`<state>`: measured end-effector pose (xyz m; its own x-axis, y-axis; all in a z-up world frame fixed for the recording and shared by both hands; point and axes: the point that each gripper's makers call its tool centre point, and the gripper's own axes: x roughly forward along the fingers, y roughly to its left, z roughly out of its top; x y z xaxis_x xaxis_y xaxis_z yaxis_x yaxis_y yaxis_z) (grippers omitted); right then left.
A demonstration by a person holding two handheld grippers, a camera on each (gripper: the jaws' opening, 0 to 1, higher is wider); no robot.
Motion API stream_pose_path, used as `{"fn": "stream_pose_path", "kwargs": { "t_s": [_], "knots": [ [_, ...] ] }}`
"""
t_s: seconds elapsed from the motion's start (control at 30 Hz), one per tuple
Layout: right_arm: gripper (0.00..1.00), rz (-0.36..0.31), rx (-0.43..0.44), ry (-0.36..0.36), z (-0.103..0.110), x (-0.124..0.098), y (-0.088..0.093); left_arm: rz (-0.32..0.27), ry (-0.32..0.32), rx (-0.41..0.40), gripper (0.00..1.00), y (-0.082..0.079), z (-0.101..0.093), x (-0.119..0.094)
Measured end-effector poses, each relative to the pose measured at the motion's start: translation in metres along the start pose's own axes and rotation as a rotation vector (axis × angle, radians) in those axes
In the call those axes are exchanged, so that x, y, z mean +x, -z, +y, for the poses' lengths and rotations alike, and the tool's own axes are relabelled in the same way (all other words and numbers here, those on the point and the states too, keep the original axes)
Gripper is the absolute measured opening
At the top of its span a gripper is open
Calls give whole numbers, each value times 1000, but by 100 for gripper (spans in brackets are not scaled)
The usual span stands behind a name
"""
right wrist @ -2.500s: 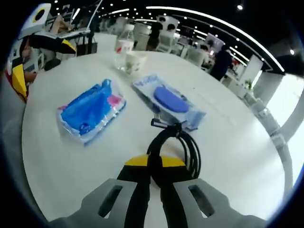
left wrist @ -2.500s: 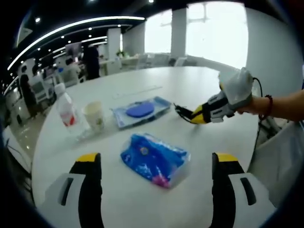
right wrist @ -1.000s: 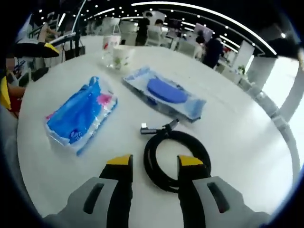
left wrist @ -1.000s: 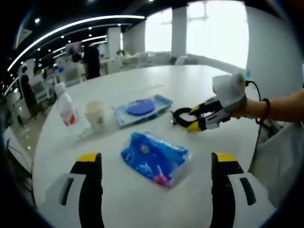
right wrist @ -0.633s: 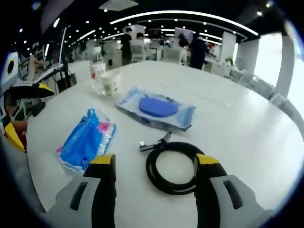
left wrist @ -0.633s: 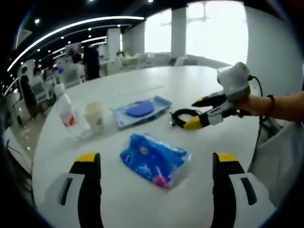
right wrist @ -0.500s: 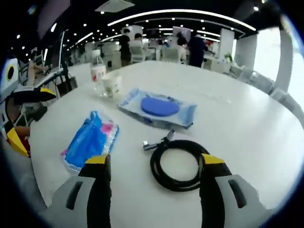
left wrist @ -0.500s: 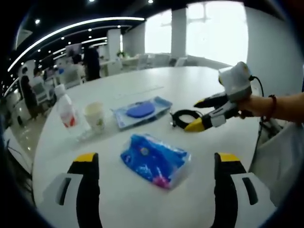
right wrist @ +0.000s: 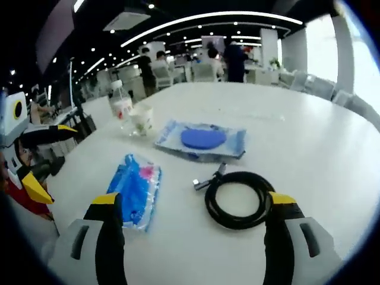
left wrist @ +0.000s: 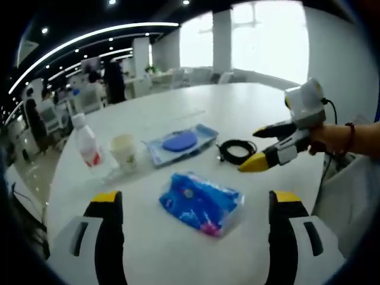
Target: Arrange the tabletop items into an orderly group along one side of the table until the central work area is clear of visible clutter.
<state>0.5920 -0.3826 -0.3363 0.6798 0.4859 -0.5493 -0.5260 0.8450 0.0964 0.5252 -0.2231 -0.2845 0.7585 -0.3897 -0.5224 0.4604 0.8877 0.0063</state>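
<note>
A coiled black cable (right wrist: 236, 225) lies on the round white table (right wrist: 309, 124), just in front of my right gripper (right wrist: 195, 200), which stands open with the coil between and beyond its tips, not touching it. Behind the cable rests a clear packet with a blue disc (right wrist: 202, 140). A blue tissue pack (right wrist: 135, 189) lies to its left. In the left gripper view the tissue pack (left wrist: 202, 203) sits ahead of my open left gripper (left wrist: 197, 202). The packet (left wrist: 181, 142), cable (left wrist: 227, 155) and right gripper (left wrist: 255, 149) lie farther off.
A paper cup (left wrist: 123, 151) and a plastic bottle (left wrist: 88, 142) stand together near the table's edge, left of the packet. A hand (left wrist: 335, 139) holds the right gripper. The left gripper (right wrist: 53, 161) shows open at the left. People and office desks fill the background.
My right gripper opened, left the cable lying beside the packet, and drew back from it. The left gripper stayed open and its view shifted slightly.
</note>
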Motion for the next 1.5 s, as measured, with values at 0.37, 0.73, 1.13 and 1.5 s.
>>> {"fn": "stream_pose_path", "kwargs": {
  "t_s": [0.37, 0.73, 1.13, 1.5],
  "knots": [
    [99, -2, 83, 4, 16, -13, 5, 3, 33, 23, 99, -3, 8, -6],
    [99, 15, 122, -19, 39, -23, 11, 13, 59, 28, 98, -2, 20, 1],
    [98, 24, 153, -48, 68, -25, 14, 18, 77, 26, 95, 3, 31, 16],
    [93, 57, 160, -32, 89, -20, 29, 61, 107, 53, 92, 16, 39, 35]
  ]
}}
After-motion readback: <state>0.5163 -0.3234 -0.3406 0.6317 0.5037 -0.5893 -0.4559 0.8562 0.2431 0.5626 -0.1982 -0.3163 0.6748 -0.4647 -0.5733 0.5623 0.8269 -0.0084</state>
